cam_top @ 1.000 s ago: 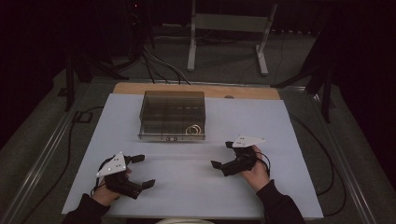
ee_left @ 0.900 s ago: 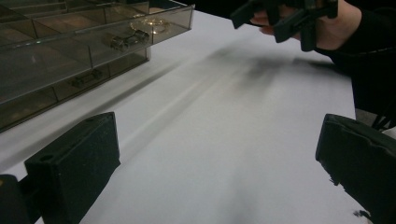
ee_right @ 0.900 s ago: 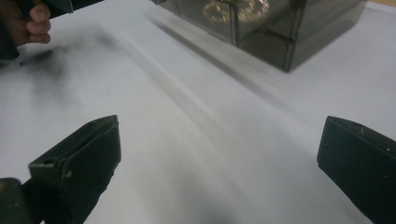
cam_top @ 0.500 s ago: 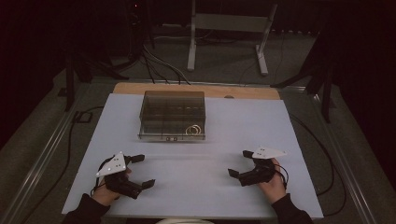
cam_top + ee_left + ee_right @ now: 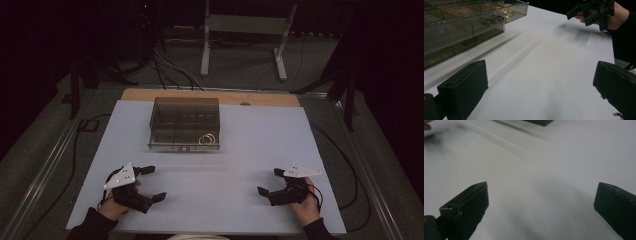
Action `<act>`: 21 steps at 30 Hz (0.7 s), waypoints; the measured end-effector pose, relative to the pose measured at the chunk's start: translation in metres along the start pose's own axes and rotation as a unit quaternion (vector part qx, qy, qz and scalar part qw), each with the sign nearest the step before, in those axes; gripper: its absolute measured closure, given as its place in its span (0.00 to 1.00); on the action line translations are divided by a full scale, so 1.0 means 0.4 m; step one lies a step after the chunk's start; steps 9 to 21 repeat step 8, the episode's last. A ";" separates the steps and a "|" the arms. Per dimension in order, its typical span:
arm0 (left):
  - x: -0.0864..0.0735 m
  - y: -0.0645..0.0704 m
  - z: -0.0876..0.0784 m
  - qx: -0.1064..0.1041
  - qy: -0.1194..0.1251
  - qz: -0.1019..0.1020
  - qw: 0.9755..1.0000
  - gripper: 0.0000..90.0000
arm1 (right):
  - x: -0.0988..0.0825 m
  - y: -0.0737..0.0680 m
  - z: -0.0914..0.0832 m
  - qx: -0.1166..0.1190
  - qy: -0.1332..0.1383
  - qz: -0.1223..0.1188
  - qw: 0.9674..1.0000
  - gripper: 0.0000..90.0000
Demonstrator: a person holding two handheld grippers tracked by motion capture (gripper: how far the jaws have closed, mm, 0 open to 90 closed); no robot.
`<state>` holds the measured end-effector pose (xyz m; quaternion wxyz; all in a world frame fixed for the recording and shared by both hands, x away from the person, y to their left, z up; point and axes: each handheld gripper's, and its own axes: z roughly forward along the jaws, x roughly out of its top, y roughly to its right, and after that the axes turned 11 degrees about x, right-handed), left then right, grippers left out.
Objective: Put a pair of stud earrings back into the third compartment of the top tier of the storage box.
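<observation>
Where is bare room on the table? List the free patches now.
Free: the white table right of the clear drawer box, and the strip between left gripper and right gripper. Crowded only at the box, which holds gold rings.

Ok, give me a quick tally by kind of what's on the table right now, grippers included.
Grippers: 2, the left gripper and the right gripper, both open and holding nothing
Clear drawer box: 1
Gold rings in its top front drawer: 2, as far as I can tell
Total: 5

No readable text, label, brand or number on anything
</observation>
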<state>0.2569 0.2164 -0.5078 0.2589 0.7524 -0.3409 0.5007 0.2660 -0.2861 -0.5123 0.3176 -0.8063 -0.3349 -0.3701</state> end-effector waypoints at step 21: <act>0.000 0.000 0.001 -0.001 0.001 -0.001 1.000 0.01 | -0.008 0.008 -0.006 -0.005 0.002 0.005 1.000 0.00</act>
